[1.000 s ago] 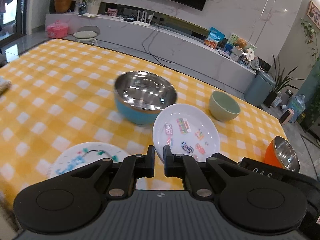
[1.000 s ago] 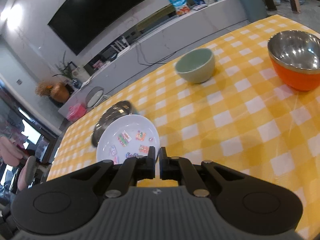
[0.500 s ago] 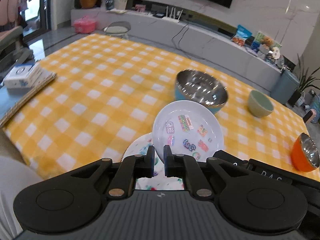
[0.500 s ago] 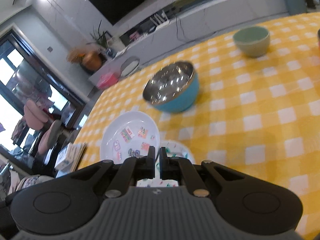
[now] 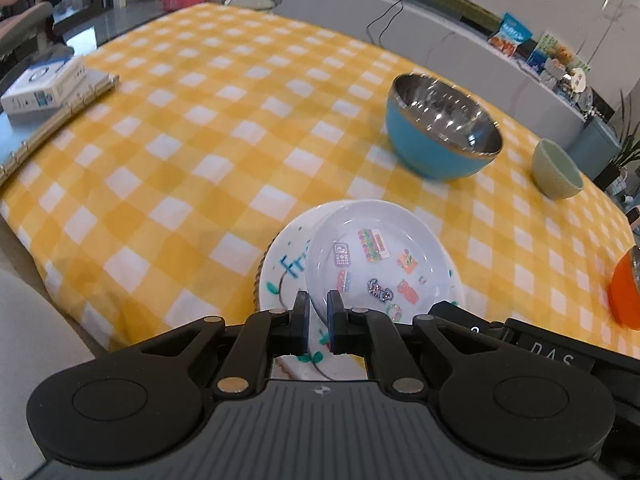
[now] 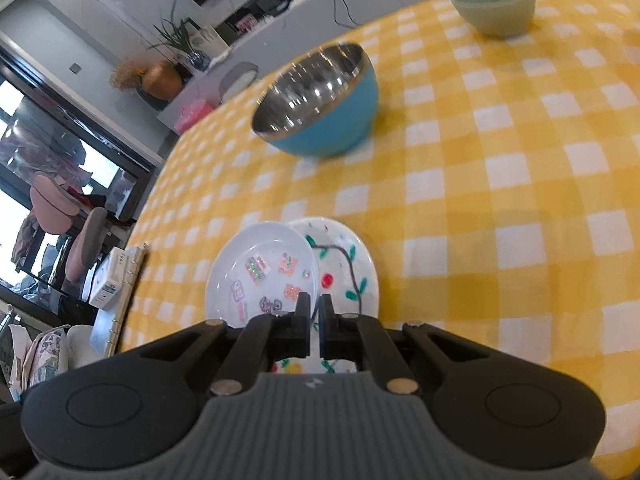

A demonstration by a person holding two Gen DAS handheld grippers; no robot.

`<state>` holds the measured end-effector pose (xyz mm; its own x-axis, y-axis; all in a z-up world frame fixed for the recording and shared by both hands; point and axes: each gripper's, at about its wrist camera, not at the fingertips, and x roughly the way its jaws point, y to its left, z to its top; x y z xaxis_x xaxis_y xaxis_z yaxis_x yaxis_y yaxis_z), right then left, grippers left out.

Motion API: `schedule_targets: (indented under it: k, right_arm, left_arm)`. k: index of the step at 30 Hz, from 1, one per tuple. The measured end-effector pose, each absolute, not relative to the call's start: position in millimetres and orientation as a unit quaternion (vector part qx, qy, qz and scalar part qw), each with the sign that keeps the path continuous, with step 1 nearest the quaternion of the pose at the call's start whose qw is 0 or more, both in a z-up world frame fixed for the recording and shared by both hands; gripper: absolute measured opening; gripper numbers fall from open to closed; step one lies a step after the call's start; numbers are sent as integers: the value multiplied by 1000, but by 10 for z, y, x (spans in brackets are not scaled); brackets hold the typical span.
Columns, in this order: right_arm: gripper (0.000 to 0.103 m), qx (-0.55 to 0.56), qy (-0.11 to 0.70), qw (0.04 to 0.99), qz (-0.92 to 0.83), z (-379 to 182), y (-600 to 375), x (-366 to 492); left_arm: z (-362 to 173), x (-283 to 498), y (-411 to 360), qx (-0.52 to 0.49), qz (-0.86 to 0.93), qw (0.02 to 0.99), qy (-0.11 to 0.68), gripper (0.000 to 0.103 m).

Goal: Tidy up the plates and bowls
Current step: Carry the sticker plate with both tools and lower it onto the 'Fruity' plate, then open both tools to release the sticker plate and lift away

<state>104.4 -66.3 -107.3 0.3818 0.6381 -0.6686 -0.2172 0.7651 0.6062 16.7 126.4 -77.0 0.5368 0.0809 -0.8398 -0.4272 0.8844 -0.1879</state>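
My left gripper (image 5: 317, 312) and my right gripper (image 6: 314, 312) are both shut on the near rim of a white sticker plate (image 5: 376, 264), also in the right wrist view (image 6: 260, 272). It hangs just over a drawn-on white plate (image 5: 284, 276) lying on the yellow checked tablecloth (image 5: 200, 152); that plate shows in the right wrist view (image 6: 348, 272) too. Whether the two plates touch I cannot tell. Beyond stand a blue steel bowl (image 5: 440, 140) (image 6: 320, 100), a pale green bowl (image 5: 556, 168) (image 6: 496, 4) and an orange bowl (image 5: 624, 288).
A binder (image 5: 52, 124) with a white box (image 5: 44, 84) on it lies at the table's left edge. The table's near edge runs just below the plates. Chairs stand off the left side (image 6: 80, 240). A long counter (image 5: 400, 36) runs behind the table.
Both grippers have carried the sticker plate left and down, from beside the blue bowl to over the drawn-on plate near the table's front edge.
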Motion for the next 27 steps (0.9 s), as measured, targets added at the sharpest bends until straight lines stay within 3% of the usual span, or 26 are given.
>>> schedule_targets:
  k: [16, 21, 24, 27]
  right_arm:
    - [3, 209, 515, 789, 261, -1140, -628, 1091]
    - [8, 196, 503, 801, 261, -1081, -632, 1065]
    - [21, 195, 493, 807, 260, -1035, -665, 1062]
    - [24, 196, 483, 813, 260, -983, -702, 1065]
  left_arm:
    - [-831, 181, 1322, -214, 145, 838, 480, 9]
    - [-816, 162, 1338, -218, 149, 840, 475, 9]
    - [-779, 146, 1331, -217, 149, 843, 469, 14]
    - [-673, 155, 1290, -195, 151, 856, 453, 16]
